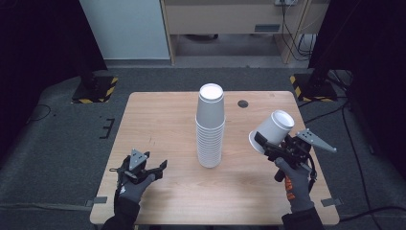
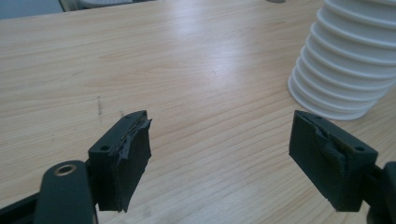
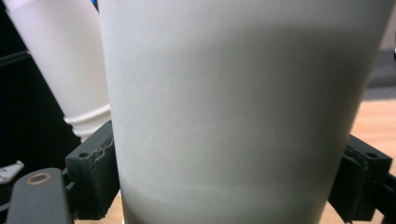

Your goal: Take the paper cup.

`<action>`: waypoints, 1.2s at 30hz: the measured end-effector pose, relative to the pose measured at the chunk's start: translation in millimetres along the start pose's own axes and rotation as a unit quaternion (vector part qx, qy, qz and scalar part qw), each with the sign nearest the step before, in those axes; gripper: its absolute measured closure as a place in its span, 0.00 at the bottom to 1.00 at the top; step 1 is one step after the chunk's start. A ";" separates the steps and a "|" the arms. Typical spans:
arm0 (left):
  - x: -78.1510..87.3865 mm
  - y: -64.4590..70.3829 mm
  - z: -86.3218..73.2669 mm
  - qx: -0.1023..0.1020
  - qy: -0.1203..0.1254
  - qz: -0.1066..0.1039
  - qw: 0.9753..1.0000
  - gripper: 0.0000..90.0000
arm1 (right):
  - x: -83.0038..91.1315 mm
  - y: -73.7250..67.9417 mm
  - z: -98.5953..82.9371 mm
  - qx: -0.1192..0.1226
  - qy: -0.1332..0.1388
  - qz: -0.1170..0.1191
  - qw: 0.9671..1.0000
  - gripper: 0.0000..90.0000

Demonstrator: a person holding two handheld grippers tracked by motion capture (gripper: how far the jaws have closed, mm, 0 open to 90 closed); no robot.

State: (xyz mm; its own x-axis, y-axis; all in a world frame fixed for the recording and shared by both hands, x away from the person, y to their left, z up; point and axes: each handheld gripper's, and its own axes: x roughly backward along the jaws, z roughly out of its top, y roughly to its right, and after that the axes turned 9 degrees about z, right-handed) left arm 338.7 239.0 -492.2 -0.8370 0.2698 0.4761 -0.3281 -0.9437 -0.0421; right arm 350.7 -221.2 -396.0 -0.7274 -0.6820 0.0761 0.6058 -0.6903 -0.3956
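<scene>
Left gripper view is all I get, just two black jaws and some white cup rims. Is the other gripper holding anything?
Observer: Yes, the right gripper is shut on a single white cup, lifted off the table.
Operator: Which way is that cup pointing?
Observer: It's tilted, with its closed bottom facing up and away.
Operator: How tall is my pile of cups?
Observer: The stack stands upside down near the table's middle, many cups high.
</scene>
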 end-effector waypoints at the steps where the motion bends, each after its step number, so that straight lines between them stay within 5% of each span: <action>1: 0.0 0.0 0.0 0.000 0.000 0.000 1.000 0.22 | 0.0 0.0 0.0 0.000 0.000 0.000 1.000 0.15; 17: 4.6 26.1 9.8 -0.015 0.033 -0.051 0.998 0.24 | 8.9 12.4 -20.0 -0.045 -0.004 0.002 0.999 0.15; 36: 5.2 66.1 21.7 -0.049 0.060 -0.117 0.990 0.29 | 6.4 14.9 -24.5 -0.062 -0.001 0.005 0.998 0.15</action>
State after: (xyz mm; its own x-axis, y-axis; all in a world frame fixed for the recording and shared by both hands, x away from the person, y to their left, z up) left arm 322.1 173.9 -473.5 -0.7773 0.5044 0.3759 -0.5545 -0.8316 -0.0309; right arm 347.2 -230.0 -423.8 -0.7206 -0.6895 0.0731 0.5684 -0.6478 -0.5073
